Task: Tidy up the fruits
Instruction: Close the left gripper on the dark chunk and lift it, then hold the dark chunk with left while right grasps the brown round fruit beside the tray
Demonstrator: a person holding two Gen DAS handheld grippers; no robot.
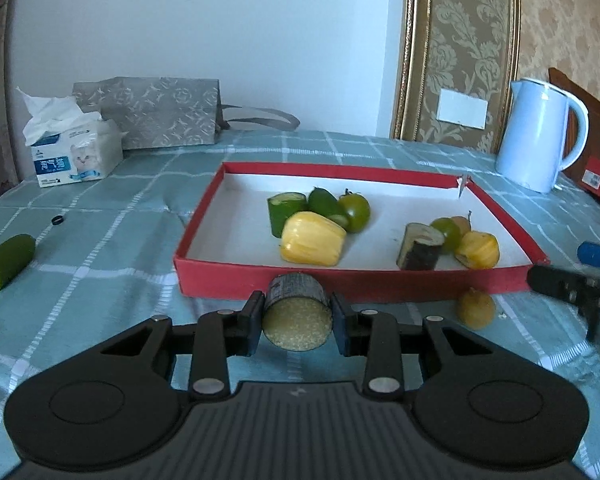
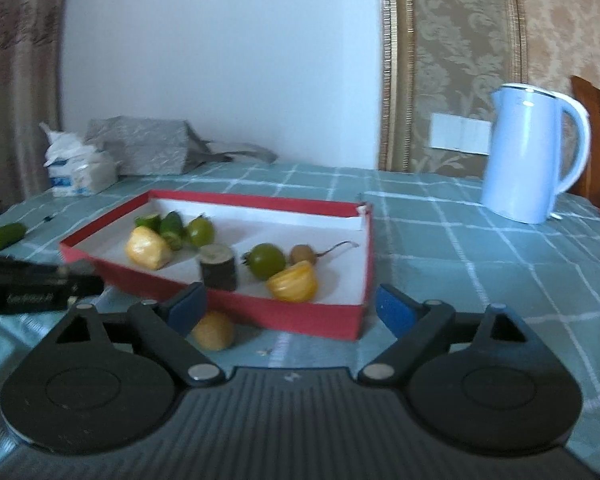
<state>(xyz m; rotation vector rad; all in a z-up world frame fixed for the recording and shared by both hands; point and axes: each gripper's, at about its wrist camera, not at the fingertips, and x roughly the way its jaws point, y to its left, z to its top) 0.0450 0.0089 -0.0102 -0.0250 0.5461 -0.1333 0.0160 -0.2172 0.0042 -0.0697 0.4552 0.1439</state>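
left gripper (image 1: 298,322): fingers pinching a cut sugarcane chunk (image 1: 297,317), pale cut face toward camera, just in front of the red tray's near wall
right gripper (image 2: 286,310): fingers spread wide, nothing between the pads, at the red tray's near right corner
red tray (image 1: 352,280): on the checked counter (image 1: 120,240), white inside
in tray, left group: yellow jackfruit pod (image 1: 312,244), green cucumber piece (image 1: 284,212), green tomato (image 1: 356,210), touching
in tray, right group: dark sugarcane piece (image 1: 420,248), second green tomato (image 1: 446,232), smaller yellow pod (image 1: 478,250)
outside tray: small yellow fruit (image 1: 476,308) on counter, just beside the near wall
cucumber half (image 1: 6,260): on counter, well left of tray
kettle (image 1: 540,136): behind tray, to its right
tissue box (image 1: 74,156): behind tray, to its left
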